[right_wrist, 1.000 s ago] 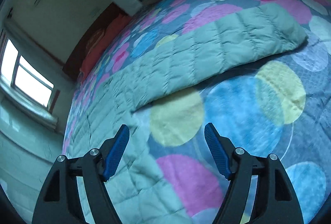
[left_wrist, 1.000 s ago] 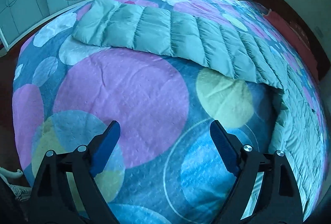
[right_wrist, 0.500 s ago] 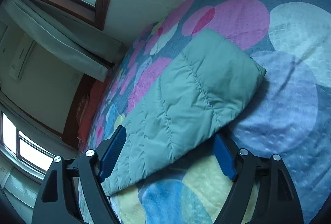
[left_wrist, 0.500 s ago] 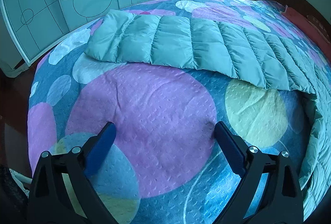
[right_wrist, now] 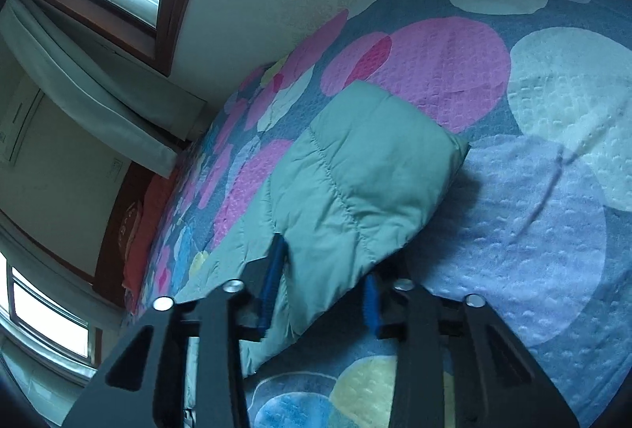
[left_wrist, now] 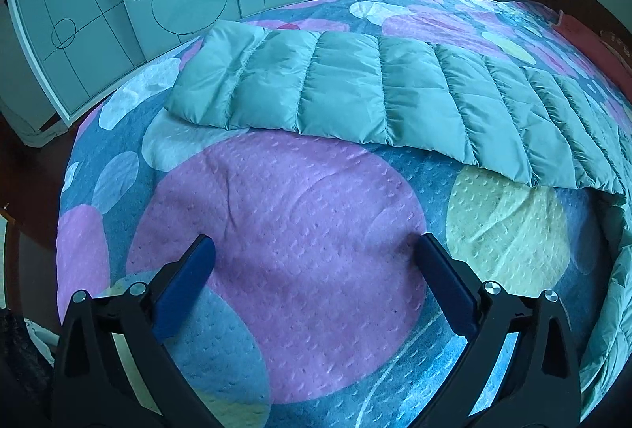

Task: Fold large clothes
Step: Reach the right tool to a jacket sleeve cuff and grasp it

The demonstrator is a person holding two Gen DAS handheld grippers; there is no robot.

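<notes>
Gripping the teal down jacket's sleeve on the circle-print bedspread with right gripper half-closed around it, left gripper wide open and empty; next, probably folding the sleeve inward.

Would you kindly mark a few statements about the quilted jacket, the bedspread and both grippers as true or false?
1. The left gripper is open and holds nothing. True.
2. The pale green quilted puffer jacket lies on the floor. False: it lies on the bedspread with coloured circles.
3. The right gripper has its fingers on either side of the jacket's sleeve end. True.
4. The left gripper touches the jacket. False: it hovers apart, over a purple circle.
</notes>
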